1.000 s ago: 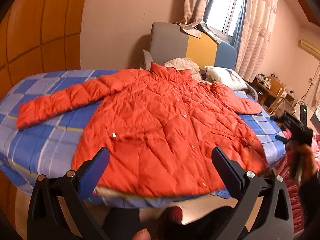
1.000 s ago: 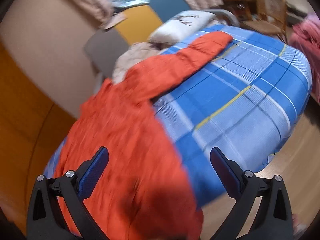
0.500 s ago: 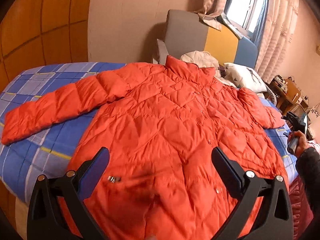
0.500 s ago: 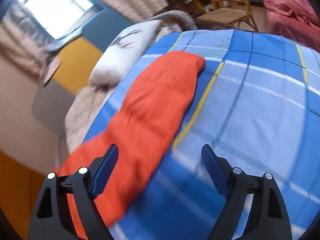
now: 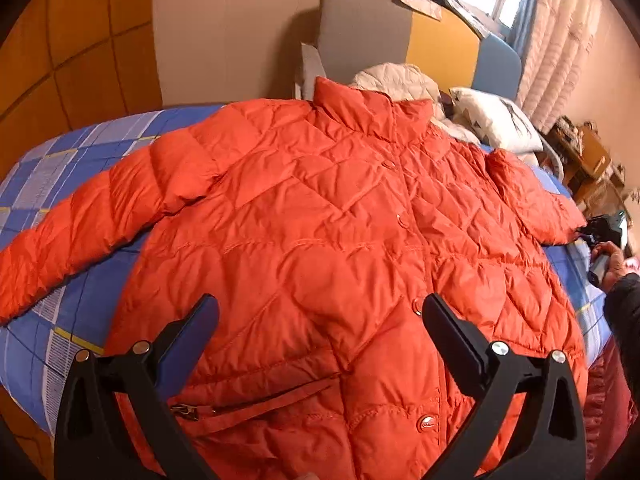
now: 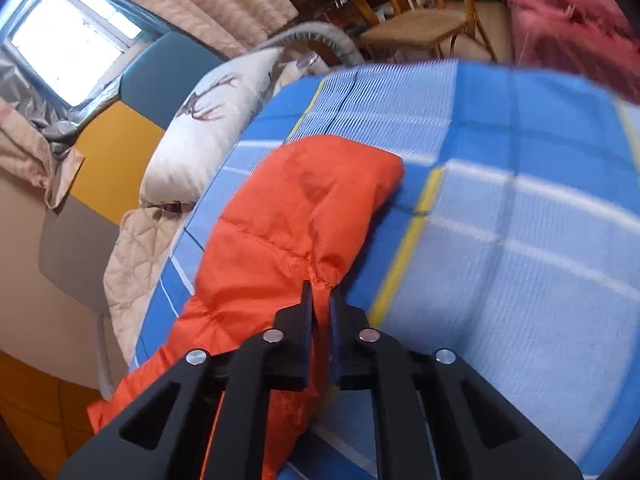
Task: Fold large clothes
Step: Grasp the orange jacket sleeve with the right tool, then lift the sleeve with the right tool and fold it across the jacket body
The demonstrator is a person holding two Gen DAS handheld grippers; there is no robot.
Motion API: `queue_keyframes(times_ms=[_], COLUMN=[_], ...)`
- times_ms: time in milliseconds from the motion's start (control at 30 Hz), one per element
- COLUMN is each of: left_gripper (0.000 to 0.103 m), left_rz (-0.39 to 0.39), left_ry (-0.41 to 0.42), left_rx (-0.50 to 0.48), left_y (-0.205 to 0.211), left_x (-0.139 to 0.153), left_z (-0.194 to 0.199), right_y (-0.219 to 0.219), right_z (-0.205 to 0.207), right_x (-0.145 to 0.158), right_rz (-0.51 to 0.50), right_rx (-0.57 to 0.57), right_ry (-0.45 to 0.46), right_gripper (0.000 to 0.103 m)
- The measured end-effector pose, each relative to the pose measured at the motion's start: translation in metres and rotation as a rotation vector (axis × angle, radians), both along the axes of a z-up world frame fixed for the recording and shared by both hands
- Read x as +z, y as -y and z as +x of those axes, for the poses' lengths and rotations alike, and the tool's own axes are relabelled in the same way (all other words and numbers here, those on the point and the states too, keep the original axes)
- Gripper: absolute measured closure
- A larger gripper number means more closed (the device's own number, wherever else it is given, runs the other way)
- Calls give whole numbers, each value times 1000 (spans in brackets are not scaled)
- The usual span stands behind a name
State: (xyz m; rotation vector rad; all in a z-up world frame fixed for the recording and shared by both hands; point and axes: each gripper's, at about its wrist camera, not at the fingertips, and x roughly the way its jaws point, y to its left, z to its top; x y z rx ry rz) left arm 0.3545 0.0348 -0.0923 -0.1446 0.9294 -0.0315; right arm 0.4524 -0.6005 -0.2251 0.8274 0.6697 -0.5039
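Orange jacket [image 5: 320, 248] lies collar toward headboard; right gripper [image 6: 320, 308] jaws just closed on its sleeve.

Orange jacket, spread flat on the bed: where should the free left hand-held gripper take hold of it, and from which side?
Grip the cuff end of the jacket's outstretched sleeve, coming in low from the bed's near edge. That sleeve lies flat and clear of the body, so its edge can be pinched alone. The left hand-held gripper hangs open above the hem.
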Motion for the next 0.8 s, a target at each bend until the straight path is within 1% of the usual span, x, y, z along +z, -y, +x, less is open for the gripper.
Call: queue_keyframes(times_ms=[33,100,200,300,367,433,500,533,600,700,767,800], left_gripper=[2,2,2,2,2,2,2,2,2,2,2,2], left_rz=[3,9,-20,-56,-60,-62,-66,-63,-39,-65,-71,-89], left_ry=[6,-7,-5,19,34,43,44,53,76,85,83,74], left_rx=[-7,-11,-7,10,29,42,51,46,50,50,50,54], left_y=[2,5,2,-7,-13,-21,-30,-33,-41,-58,-66,-72], left_x=[0,-4,-10,-14,-15,-14,-12,-10,-7,-5,-7,-8], left_z=[-1,-4,-16,-32,-44,-58,-70,-75,-81,-82,-81,-79], right_y=[1,5,-1,-19,-47,-83,-119,-144,-190,-281,-327,-350], right_z=[-8,-27,-45,-48,-49,-49,-46,-43,-40,-29,-23,-20], right_x=[3,9,24,47,72,94,111,119,128,132,128,124], right_rz=[-19,-50,-109,-168,-227,-274,-289,-300,-324,-346,-345,-348], right_rx=[-6,-19,4,56,121,203,279,333,425,604,683,722], right_ry=[-10,-22,-32,3,42,78,115,135,156,169,162,154], right_gripper=[98,98,99,99,99,99,99,99,99,99,99,99])
